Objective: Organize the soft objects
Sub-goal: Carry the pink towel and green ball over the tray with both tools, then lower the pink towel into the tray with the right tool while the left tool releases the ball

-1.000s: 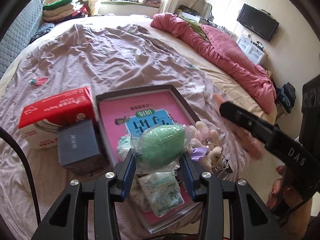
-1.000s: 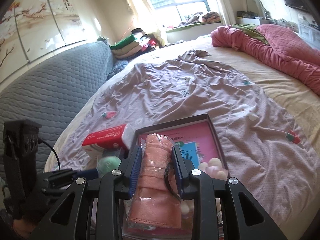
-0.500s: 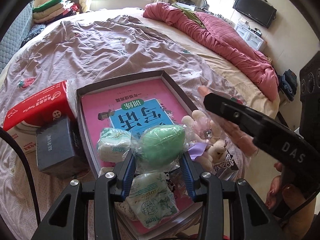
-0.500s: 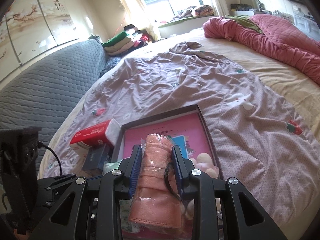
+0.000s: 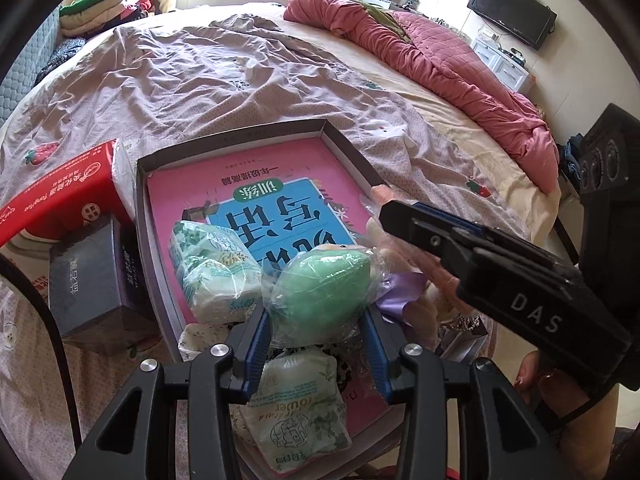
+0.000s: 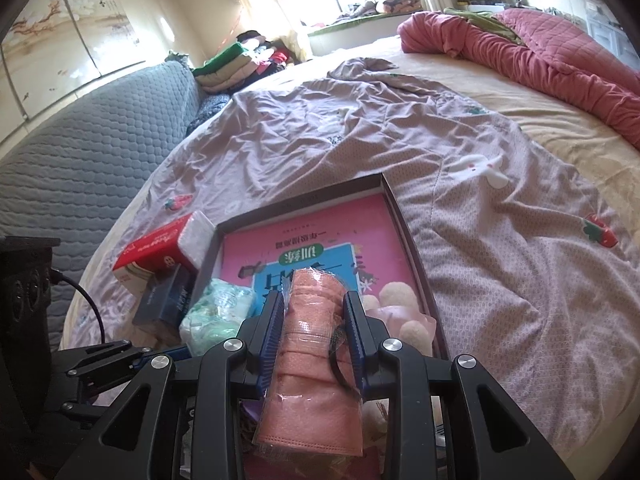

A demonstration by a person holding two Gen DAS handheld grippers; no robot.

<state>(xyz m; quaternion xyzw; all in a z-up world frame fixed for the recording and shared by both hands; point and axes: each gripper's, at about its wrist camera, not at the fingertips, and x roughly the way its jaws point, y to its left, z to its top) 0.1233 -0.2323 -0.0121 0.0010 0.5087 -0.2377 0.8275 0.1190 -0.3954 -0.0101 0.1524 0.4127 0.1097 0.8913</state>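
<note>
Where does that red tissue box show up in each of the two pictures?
Left wrist view: red tissue box at the left edge, left of the dark tray.
Right wrist view: the box lies left of centre, by the tray's left corner.
Shared landmark: the pink book inside the tray.

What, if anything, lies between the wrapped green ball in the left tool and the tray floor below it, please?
The green ball hangs over wrapped tissue packs and a plush toy crowding the near end of the tray; only the far end, over the pink book, is free.
</note>
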